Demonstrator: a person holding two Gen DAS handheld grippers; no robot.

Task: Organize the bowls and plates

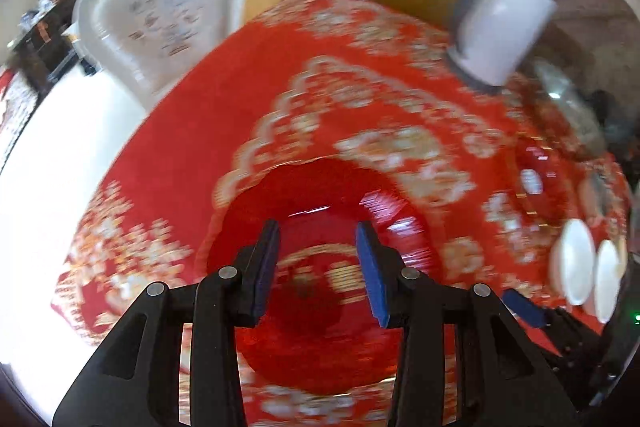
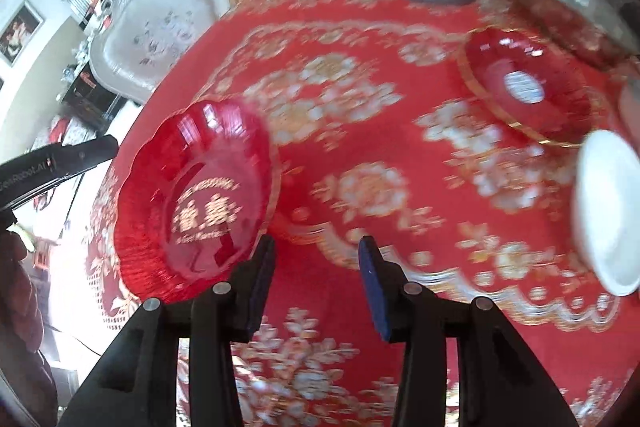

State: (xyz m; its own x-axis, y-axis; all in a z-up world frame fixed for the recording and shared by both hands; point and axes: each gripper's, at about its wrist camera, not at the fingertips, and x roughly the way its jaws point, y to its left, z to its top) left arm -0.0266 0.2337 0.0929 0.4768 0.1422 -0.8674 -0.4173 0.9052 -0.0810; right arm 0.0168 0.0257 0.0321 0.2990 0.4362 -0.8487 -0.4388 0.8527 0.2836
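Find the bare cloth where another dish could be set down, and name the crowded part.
Free: the tablecloth between the scalloped plate and the gold-rimmed plate. Crowded: the right edge, where the white bowl sits close by the gold-rimmed plate.

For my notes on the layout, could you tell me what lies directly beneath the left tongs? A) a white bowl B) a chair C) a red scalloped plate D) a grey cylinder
C: the left tongs hang open over the red scalloped plate on the tablecloth.
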